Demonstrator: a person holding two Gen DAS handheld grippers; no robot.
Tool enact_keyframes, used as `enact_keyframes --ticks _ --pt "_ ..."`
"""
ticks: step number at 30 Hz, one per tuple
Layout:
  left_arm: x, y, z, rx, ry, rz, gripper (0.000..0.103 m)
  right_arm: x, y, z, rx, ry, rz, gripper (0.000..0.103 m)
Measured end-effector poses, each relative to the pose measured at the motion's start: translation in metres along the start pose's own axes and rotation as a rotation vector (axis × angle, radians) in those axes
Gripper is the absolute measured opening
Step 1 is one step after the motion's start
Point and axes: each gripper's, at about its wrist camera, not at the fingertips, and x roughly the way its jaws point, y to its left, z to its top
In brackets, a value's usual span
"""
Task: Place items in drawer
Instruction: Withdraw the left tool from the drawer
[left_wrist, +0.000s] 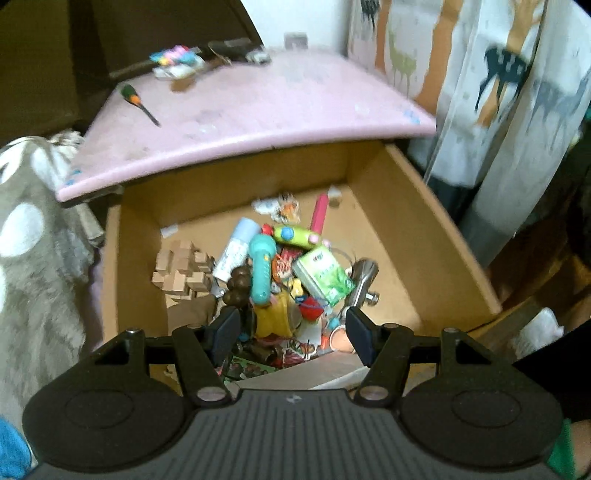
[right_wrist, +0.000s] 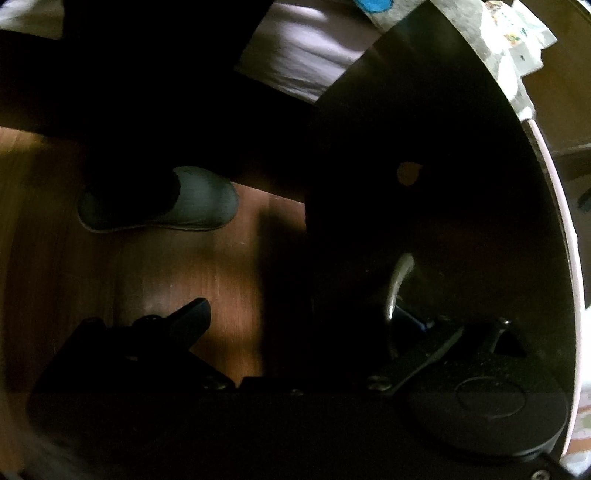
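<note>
In the left wrist view an open brown drawer (left_wrist: 424, 236) stands pulled out under a pink tabletop (left_wrist: 258, 110). It holds several small things: a teal toy (left_wrist: 262, 269), a green packet (left_wrist: 325, 275), wooden blocks (left_wrist: 181, 269), a white tube (left_wrist: 236, 251). My left gripper (left_wrist: 291, 328) is open and empty above the drawer's front. A screwdriver (left_wrist: 138, 101) lies on the tabletop. In the right wrist view my right gripper (right_wrist: 295, 314) is open beside the dark drawer front (right_wrist: 424, 184), its right finger at the metal handle (right_wrist: 397, 284).
Colourful items (left_wrist: 177, 61) lie at the tabletop's far edge. A grey spotted blanket (left_wrist: 33, 240) hangs on the left, a deer-print curtain (left_wrist: 498, 74) on the right. The right wrist view shows wooden floor (right_wrist: 184, 266) and a slippered foot (right_wrist: 166, 199).
</note>
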Motion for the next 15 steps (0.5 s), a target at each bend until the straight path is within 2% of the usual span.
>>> enact_keyframes --ticks 2,5,7,8,10,14,15 --pt "-0.017 0.006 -0.010 -0.031 -0.051 0.005 0.062 -0.001 0.003 0.000 -0.002 0.006 -0.034 0.096" --pt "-0.039 0.011 -0.030 -0.045 -0.117 0.025 0.062 -0.004 0.003 0.002 0.004 0.011 -0.079 0.082" --pt "-0.053 0.012 -0.044 -0.051 -0.156 0.040 0.062 -0.008 0.000 0.003 0.021 0.010 -0.105 0.062" --pt "-0.059 0.012 -0.051 -0.060 -0.172 0.046 0.062 -0.010 -0.001 0.003 0.026 0.008 -0.121 0.057" --pt "-0.069 0.014 -0.064 -0.080 -0.196 0.053 0.062 -0.014 -0.003 0.003 0.030 0.003 -0.159 0.038" --pt "-0.080 0.016 -0.088 -0.154 -0.239 0.076 0.062 -0.016 -0.003 0.002 0.007 0.003 -0.232 0.015" --pt "-0.081 0.016 -0.094 -0.173 -0.249 0.081 0.062 -0.017 -0.004 0.003 0.001 0.007 -0.251 0.007"
